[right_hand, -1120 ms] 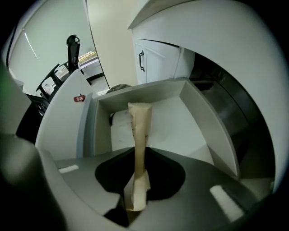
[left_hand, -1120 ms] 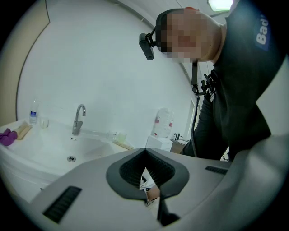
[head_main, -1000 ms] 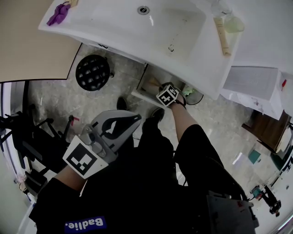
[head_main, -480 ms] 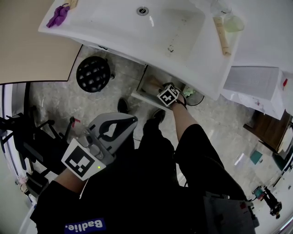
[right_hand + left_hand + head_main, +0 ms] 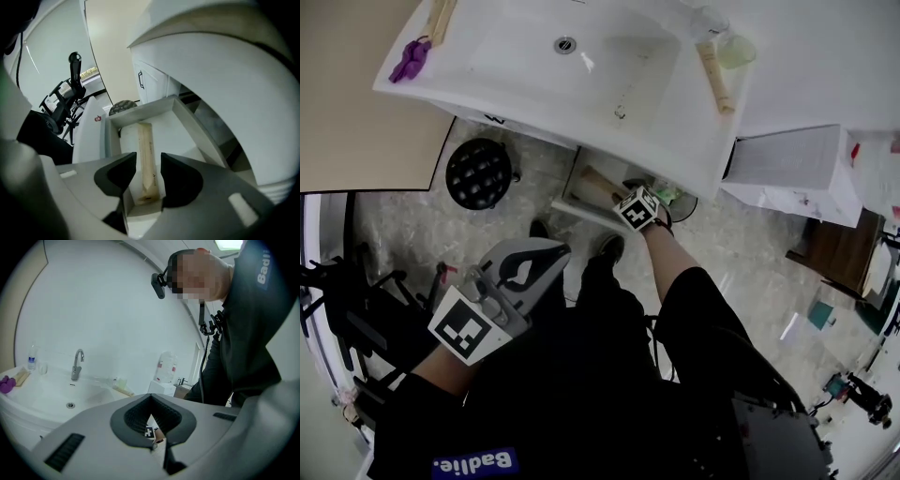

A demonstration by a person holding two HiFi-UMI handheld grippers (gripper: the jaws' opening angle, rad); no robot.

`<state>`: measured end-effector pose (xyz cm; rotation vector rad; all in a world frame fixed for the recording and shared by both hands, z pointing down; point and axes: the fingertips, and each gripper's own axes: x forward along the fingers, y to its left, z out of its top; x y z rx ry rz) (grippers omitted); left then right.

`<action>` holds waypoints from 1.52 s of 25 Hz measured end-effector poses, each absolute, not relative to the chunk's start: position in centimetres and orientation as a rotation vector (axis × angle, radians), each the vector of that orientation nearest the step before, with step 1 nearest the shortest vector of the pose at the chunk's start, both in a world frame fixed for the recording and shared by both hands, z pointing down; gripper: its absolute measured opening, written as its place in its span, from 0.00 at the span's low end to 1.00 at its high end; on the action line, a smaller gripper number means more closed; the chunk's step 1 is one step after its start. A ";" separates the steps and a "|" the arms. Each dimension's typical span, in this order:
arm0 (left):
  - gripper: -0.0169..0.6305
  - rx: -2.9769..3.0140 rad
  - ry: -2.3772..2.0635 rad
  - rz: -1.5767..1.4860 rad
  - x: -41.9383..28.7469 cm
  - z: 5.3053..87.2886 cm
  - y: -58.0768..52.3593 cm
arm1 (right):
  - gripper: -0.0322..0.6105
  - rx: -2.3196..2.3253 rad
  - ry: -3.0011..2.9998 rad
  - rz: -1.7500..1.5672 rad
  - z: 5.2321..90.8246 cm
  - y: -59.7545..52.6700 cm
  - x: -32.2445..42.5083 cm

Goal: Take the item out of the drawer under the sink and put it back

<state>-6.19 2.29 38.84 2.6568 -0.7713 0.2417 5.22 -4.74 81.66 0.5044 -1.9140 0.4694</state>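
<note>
One tube (image 5: 144, 140) in drawer (image 5: 140, 110) — right claw (image 5: 148, 161) just opened, empty, left claw (image 5: 156, 445) closed.

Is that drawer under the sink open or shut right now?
Open. The drawer is pulled out from under the sink, and a wooden stick lies inside it.

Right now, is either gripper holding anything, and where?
Nothing held. The right gripper, jaws just opened, hangs over the wooden stick lying in the drawer; the left gripper is shut, empty.
</note>
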 end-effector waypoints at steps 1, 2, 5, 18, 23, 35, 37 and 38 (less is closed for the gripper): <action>0.03 2.662 -0.767 0.238 -6.1 38.5 2.4 | 0.27 0.519 -1.925 0.470 80.8 -4.5 5.3; 0.03 2.669 -0.760 0.233 -6.0 38.2 2.5 | 0.27 0.533 -1.937 0.472 79.8 -4.3 5.4; 0.03 2.676 -0.747 0.205 -5.5 37.3 2.7 | 0.27 0.573 -1.982 0.471 76.4 -3.3 5.4; 0.03 2.705 -0.666 0.100 -2.5 34.4 2.7 | 0.24 0.779 -2.279 0.477 59.1 -0.9 4.9; 0.03 2.725 -0.626 0.100 -1.5 33.6 2.2 | 0.18 0.913 -2.442 0.538 52.0 -0.4 4.8; 0.03 2.753 -0.562 0.091 0.1 31.5 2.6 | 0.06 1.040 -2.779 0.502 37.4 1.6 4.4; 0.03 2.758 -0.552 0.087 0.3 31.2 2.7 | 0.05 1.049 -2.822 0.489 35.6 1.9 4.1; 0.03 2.761 -0.547 0.087 0.4 31.1 2.8 | 0.05 1.050 -2.840 0.483 34.9 2.1 3.9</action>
